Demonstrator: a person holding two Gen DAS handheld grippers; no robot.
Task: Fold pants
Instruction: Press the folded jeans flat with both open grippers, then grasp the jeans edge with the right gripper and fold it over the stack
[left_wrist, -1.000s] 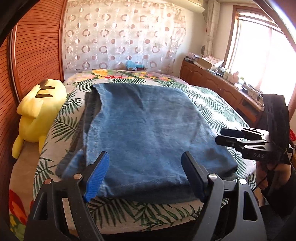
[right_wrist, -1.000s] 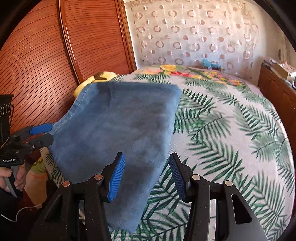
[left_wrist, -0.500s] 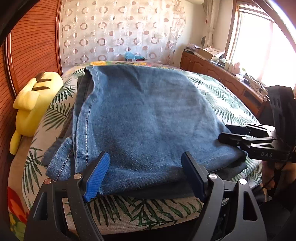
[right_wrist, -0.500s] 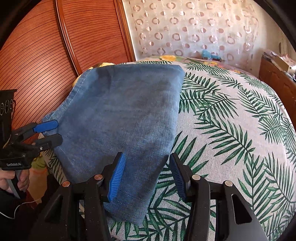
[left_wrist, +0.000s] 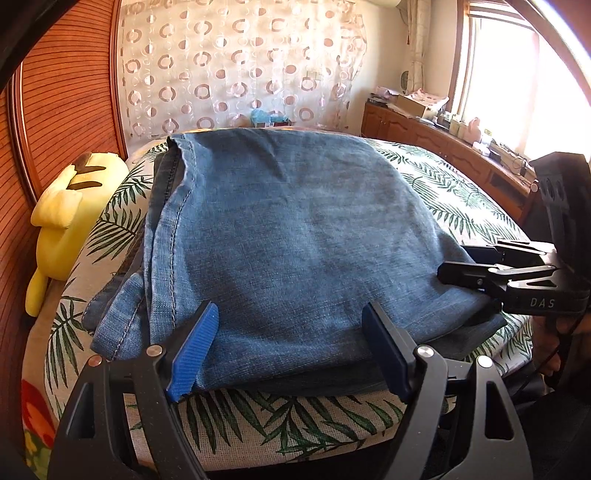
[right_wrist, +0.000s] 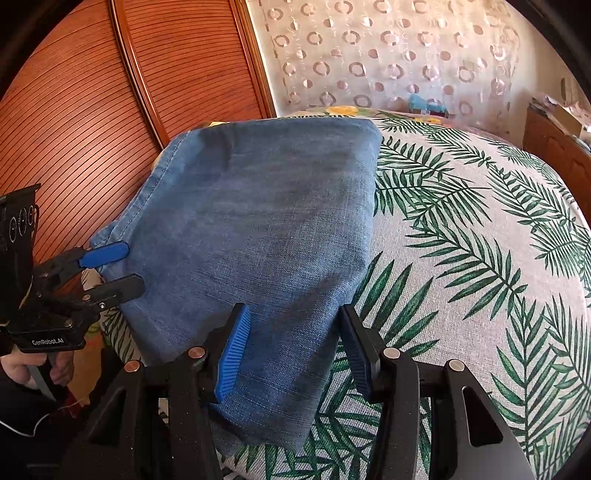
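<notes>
While the folded blue pants (left_wrist: 295, 236) lie flat on the bed (left_wrist: 461, 199) with its palm-leaf cover, both grippers sit at the near edge of the cloth. Between and just beyond the fingers of the left gripper (left_wrist: 291, 347) is the near hem of the pants; those fingers stand wide apart and hold nothing, the cloth passing under them. To the right of those fingers the right gripper (left_wrist: 465, 266) reaches in at the pants' right edge. Seen from its own camera, the right gripper (right_wrist: 291, 350) has its fingers parted too (less widely), with the near right corner of the pants lying between and below them, ungripped. Left of the left gripper's fingers, a yellow plush toy (left_wrist: 70, 218) leans beside the bed against the slatted wooden panel (right_wrist: 110, 110).
</notes>
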